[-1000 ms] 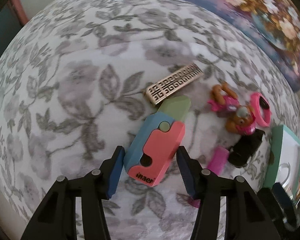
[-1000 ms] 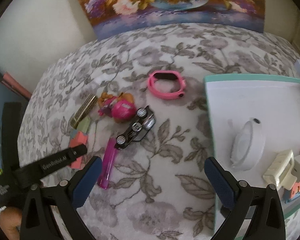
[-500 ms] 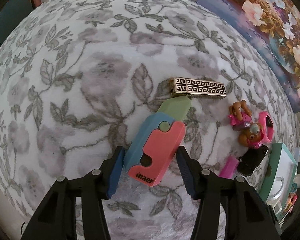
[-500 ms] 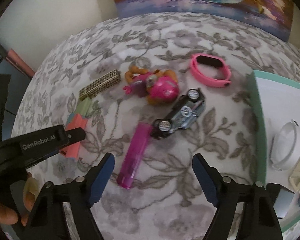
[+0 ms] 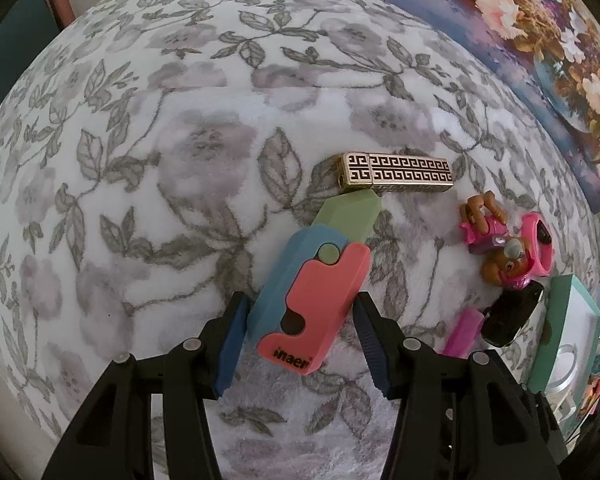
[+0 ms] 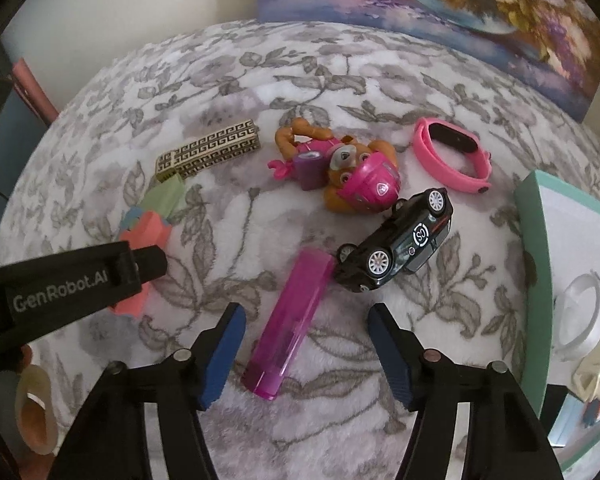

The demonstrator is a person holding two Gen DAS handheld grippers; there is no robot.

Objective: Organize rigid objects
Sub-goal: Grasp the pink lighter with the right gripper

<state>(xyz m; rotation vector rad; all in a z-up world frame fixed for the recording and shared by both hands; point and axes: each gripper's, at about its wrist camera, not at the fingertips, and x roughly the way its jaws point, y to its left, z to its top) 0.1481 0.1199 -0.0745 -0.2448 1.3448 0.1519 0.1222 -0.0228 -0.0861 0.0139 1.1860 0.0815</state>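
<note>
the left gripper (image 5: 300, 332) has its jaws set round the near end of the coral, blue and green block (image 5: 312, 292); whether the pads press it i cannot tell. the block's green tip touches the gold patterned bar (image 5: 396, 174). the right gripper (image 6: 306, 344) stands wide open over the purple stick (image 6: 290, 322), clear of it. just beyond lie the black car (image 6: 400, 246), pup toy (image 6: 348, 176) and pink band (image 6: 452, 156), all on the floral blanket (image 5: 160, 160). the green tray (image 6: 534, 248) sits at right.
</note>
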